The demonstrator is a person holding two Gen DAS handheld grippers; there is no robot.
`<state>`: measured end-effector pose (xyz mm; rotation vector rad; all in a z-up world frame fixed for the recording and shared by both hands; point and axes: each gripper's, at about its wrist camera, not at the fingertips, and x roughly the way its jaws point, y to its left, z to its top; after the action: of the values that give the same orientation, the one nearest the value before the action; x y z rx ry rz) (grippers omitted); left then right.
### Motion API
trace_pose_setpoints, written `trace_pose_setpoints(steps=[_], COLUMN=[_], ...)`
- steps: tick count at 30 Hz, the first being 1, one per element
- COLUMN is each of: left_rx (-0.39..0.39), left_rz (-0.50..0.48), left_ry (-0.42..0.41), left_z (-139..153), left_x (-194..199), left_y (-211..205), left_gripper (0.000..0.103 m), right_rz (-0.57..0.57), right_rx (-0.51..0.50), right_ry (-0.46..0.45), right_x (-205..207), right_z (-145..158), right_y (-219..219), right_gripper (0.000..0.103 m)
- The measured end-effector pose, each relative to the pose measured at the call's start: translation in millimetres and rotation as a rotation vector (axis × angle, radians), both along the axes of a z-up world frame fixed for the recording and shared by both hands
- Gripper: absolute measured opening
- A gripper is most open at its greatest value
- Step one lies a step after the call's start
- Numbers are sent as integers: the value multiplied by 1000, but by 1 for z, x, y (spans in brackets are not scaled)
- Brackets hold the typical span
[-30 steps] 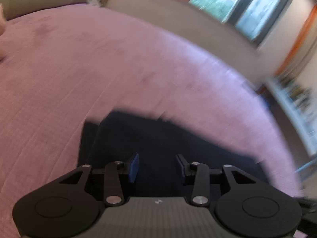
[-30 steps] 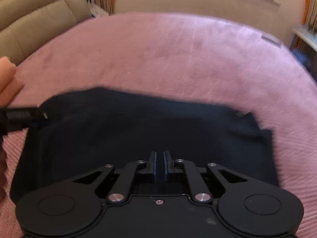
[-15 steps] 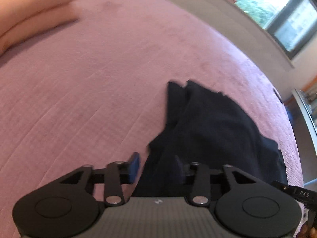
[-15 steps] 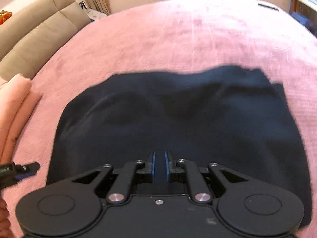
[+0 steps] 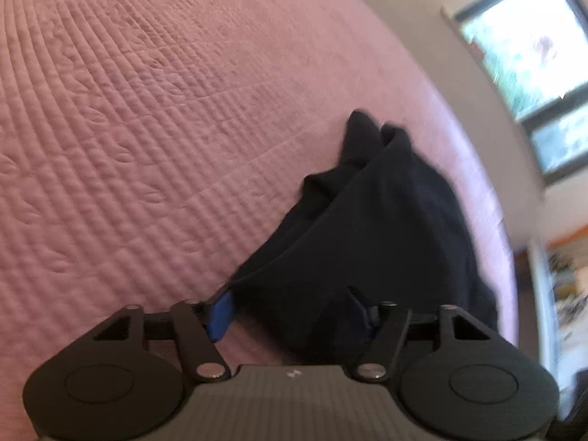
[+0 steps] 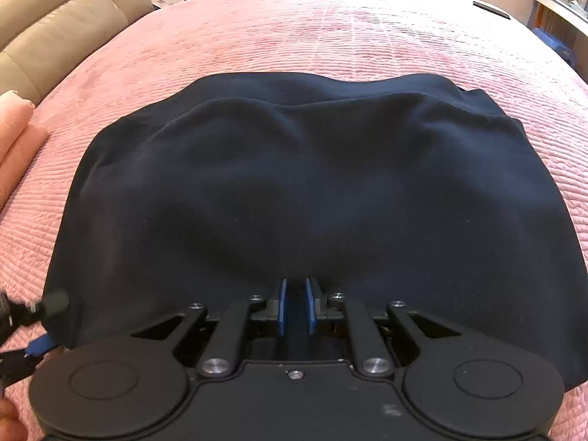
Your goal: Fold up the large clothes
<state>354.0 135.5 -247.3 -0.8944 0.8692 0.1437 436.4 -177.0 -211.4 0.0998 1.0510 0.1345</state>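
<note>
Navy cloth first, nearest of all: right gripper (image 6: 294, 307) pinched nearly closed on the near edge of the dark garment (image 6: 294, 191), a thin strip of fabric showing between the blue pads. Probably kept clamped to pin that edge in place while the other side gets let go. Left gripper (image 5: 290, 312) at the garment's left corner, jaws opening, blue pad standing clear on one side, the other finger (image 5: 358, 307) lost against the dark cloth; fabric lying between them but no longer pressed, so likely a release after laying the fold down. Seen from the right wrist, same gripper's tips poking in beside the corner at the lower left. Beyond, garment spread flat in a doubled layer, upper edge lying slightly short of the lower one, resting on the pink quilted bedspread (image 6: 330, 33), roughly central. Farther left, a peach folded cloth (image 6: 14, 136) at the bed's edge. Farthest, beige sofa (image 6: 58, 25) and a window (image 5: 529, 55).
</note>
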Motion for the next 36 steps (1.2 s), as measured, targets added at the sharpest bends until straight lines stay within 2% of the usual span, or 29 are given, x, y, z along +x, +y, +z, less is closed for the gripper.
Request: trace_pose_setpoints(steps=[1, 3, 7, 8, 9, 10, 11, 14, 15, 16, 18, 20, 21, 22, 25, 29, 31, 33, 35, 36], left_rx=[-23, -40, -27, -44, -81, -154, -207, -206, -214, -220, -211, -175, -141, -123, -100, -107, -121, -128, -118, -130], left_rz=[16, 52, 105, 111, 113, 106, 105, 125, 138, 149, 164, 146, 125, 98, 44, -89, -189, -343, -495, -562], left_ry=[-29, -81, -142, -156, -166, -180, -193, -177, -172, -169, -152, -150, -136, -125, -188, -359, -439, -509, -524, -514], left_z=[-4, -10, -12, -13, -14, -17, -18, -17, -18, -20, -24, -24, -22, -21, -4, 49, 77, 99, 105, 101], left_x=[2, 4, 23, 28, 31, 31, 28, 21, 19, 20, 25, 31, 36, 41, 48, 66, 80, 94, 108, 116], left_y=[-1, -4, -13, -14, -14, -12, -12, -16, -16, -17, -18, -23, -27, -30, -40, -71, -100, -139, -182, -202], left_gripper=[83, 87, 83, 77, 55, 43, 44, 44, 48, 56, 59, 57, 34, 19, 16, 16, 16, 17, 17, 17], right_rz=[3, 8, 11, 6, 0, -8, -15, -20, -19, -16, -3, 12, 16, 20, 6, 11, -19, -61, -107, -130], right_rx=[5, 16, 40, 51, 65, 85, 100, 122, 129, 136, 132, 113, 111, 117, 179, 272, 373, 482, 564, 587], right_ry=[-2, -10, -38, -40, -40, -37, -33, -45, -57, -71, -91, -71, -63, -66, -58, -56, -44, -37, -36, -32], right_x=[0, -3, -8, -8, -9, -9, -9, -12, -13, -14, -15, -12, -11, -10, -8, -9, -9, -10, -15, -18], right_z=[-1, -1, -2, -2, -2, 0, 1, 8, 10, 13, 14, 6, 0, -5, -12, -18, -24, -32, -38, -40], right_y=[-2, -3, -7, -9, -11, -14, -17, -21, -22, -22, -21, -18, -18, -19, -28, -44, -60, -77, -93, -99], right_gripper=[12, 12, 12, 12, 12, 12, 12, 13, 13, 13, 14, 14, 14, 14, 14, 14, 14, 14, 11, 5])
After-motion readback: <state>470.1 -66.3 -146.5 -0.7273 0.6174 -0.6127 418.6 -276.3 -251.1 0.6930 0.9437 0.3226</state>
